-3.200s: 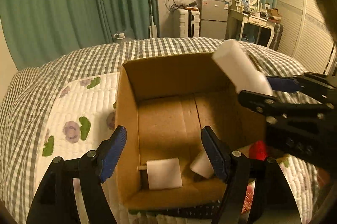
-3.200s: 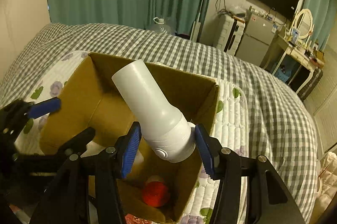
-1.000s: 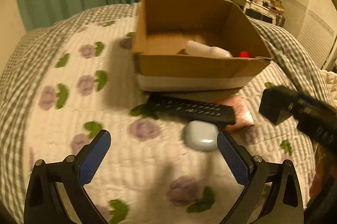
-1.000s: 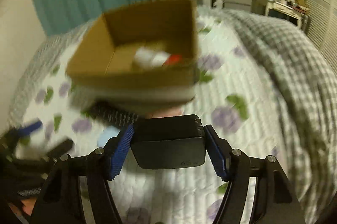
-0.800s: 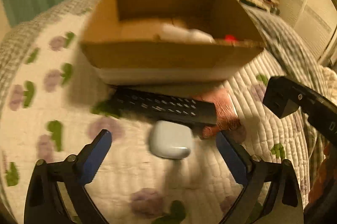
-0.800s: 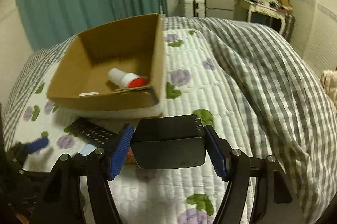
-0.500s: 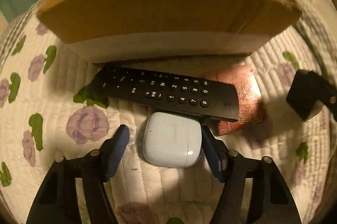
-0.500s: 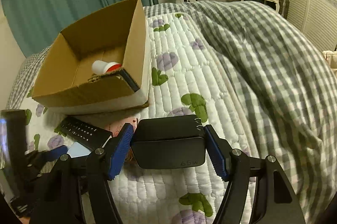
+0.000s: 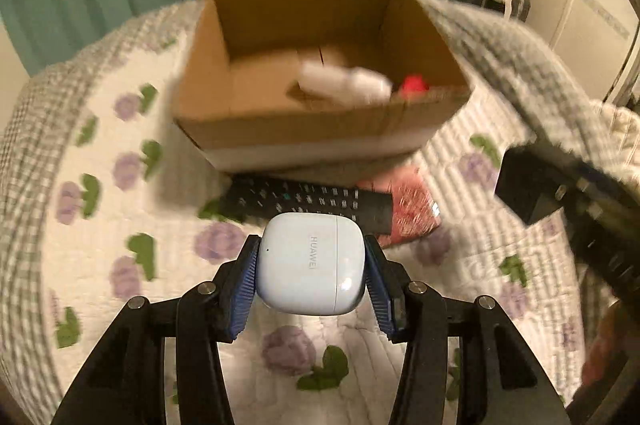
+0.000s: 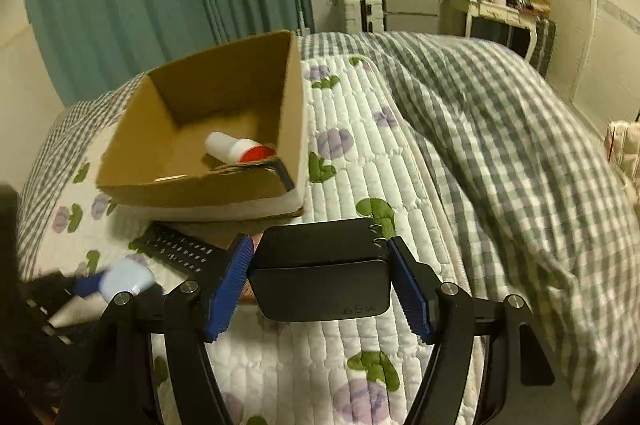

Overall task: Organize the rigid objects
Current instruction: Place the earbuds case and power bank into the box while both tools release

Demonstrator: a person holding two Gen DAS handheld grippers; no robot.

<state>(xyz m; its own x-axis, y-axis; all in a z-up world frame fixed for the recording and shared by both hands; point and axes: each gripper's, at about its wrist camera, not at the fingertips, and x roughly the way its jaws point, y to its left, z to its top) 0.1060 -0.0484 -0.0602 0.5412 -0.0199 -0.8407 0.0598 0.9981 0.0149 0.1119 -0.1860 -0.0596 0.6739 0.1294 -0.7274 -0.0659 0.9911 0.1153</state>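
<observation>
My left gripper point(image 9: 311, 275) is shut on a pale blue earbud case point(image 9: 310, 265) and holds it above the quilt, in front of the cardboard box point(image 9: 320, 129). The case also shows in the right wrist view point(image 10: 126, 279). My right gripper point(image 10: 320, 277) is shut on a black charger block point(image 10: 320, 275), right of the box point(image 10: 200, 193); the block also shows in the left wrist view point(image 9: 528, 189). In the box lie a white bottle point(image 10: 228, 147) with a red cap point(image 10: 256, 154) and a flat white item.
A black remote control point(image 9: 308, 203) and a pink packet point(image 9: 412, 211) lie on the flowered quilt just in front of the box. A checked grey blanket point(image 10: 500, 129) covers the bed to the right. Curtains and furniture stand behind.
My left gripper closed on the earbud case and lifted it off the quilt, pulling back from the box. My right gripper kept hold of the charger block and barely moved.
</observation>
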